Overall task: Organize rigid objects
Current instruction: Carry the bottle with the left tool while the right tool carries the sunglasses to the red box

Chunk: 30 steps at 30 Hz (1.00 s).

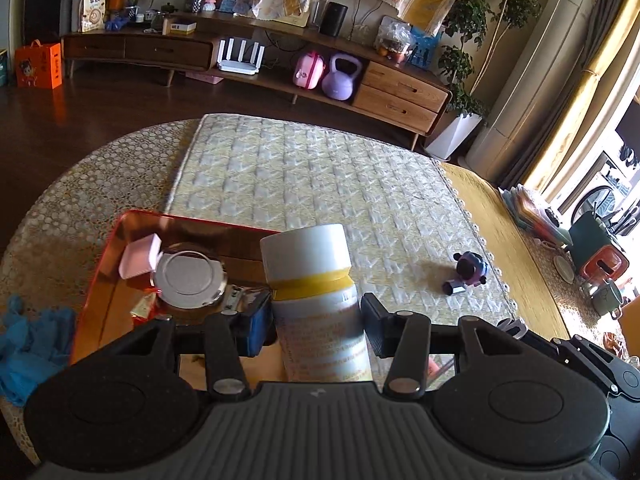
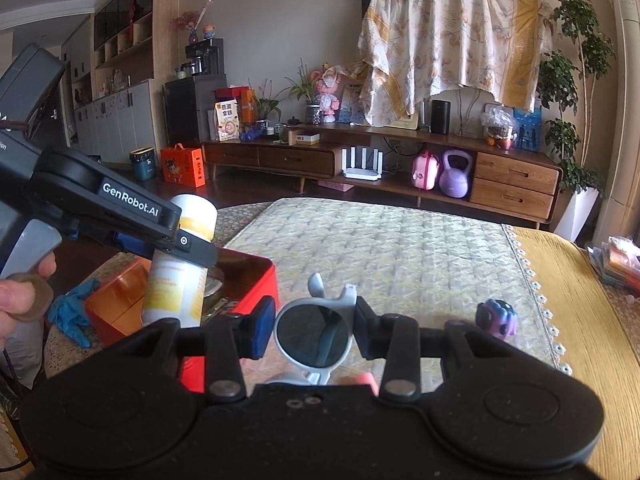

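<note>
My left gripper [image 1: 318, 322] is shut on a white bottle [image 1: 316, 280] with a yellow band, held upright above the near edge of the red tray [image 1: 120, 224]; the same bottle [image 2: 180, 264] shows at the left of the right wrist view. In the tray lie a round silver-lidded jar [image 1: 188, 276] and a pink case [image 1: 140, 256]. My right gripper [image 2: 316, 330] is shut on white-framed sunglasses [image 2: 316, 332] with dark lenses, held beside the red tray [image 2: 264, 284]. A small purple toy figure [image 1: 470, 268] stands on the quilted mat; the toy figure [image 2: 496, 316] sits right of my right gripper.
The quilted mat [image 1: 320, 184] covers a round lace-clothed table. A blue glove [image 1: 28, 340] lies left of the tray. A yellow cloth [image 2: 580, 300] with stacked items lies to the right. A hand [image 2: 20, 292] grips the left gripper's handle. A wooden TV cabinet [image 2: 380, 164] stands behind.
</note>
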Motion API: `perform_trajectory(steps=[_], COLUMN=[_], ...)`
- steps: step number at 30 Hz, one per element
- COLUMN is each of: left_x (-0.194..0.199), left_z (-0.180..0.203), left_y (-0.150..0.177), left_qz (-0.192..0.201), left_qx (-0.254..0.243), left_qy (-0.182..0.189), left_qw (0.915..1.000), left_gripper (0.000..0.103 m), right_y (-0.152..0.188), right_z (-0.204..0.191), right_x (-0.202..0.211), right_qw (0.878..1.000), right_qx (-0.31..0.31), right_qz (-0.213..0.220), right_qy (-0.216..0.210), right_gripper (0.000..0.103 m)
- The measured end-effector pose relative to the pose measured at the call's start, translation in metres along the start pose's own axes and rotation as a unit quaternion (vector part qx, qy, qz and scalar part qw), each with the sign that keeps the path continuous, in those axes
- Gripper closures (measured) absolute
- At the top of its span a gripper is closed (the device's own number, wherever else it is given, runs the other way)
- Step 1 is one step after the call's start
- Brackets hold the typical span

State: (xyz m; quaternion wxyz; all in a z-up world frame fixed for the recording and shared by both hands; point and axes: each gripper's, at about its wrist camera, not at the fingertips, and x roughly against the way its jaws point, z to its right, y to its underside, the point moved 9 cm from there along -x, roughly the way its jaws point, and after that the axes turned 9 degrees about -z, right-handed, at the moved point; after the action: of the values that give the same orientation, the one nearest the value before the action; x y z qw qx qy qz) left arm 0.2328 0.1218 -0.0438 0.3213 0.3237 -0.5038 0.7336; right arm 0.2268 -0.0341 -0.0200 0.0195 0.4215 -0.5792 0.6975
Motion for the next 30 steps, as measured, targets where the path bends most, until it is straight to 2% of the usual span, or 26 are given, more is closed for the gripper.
perform_trajectory(steps=[7,15,23,30], left_x=[0.012,0.013,-0.005,-0.022], left_z=[-0.056,-0.090,-0.114,-0.121], left_y=[-0.008,-0.011,0.005,0.005], left_qz=[0.006,-0.013,-0.042,-0.051], left_qx=[0.023,-0.001,-0.016,-0.028], left_qy=[-0.028,-0.065,-0.090,-0.103], left_qw=[0.9993,0.9978,0.9949,0.9929], left_gripper=[0.055,0.055,0.055,0.055], right_y=[-0.027,-0.056,-0.041,-0.028], right_z=[-0.029,-0.056,-0.092,-0.104], right_x=[-0.004,-0.011,-0.050,-0.076], right_qw=[1.000,0.998,0.996,0.995], right_qx=[0.017,0.021,0.040,0.055], right_qz=[0.020,0.040,-0.011,-0.046], right_qy=[-0.009,-0.041,-0.077,-0.072], right_gripper=[0.063,0.063,0.063,0.063])
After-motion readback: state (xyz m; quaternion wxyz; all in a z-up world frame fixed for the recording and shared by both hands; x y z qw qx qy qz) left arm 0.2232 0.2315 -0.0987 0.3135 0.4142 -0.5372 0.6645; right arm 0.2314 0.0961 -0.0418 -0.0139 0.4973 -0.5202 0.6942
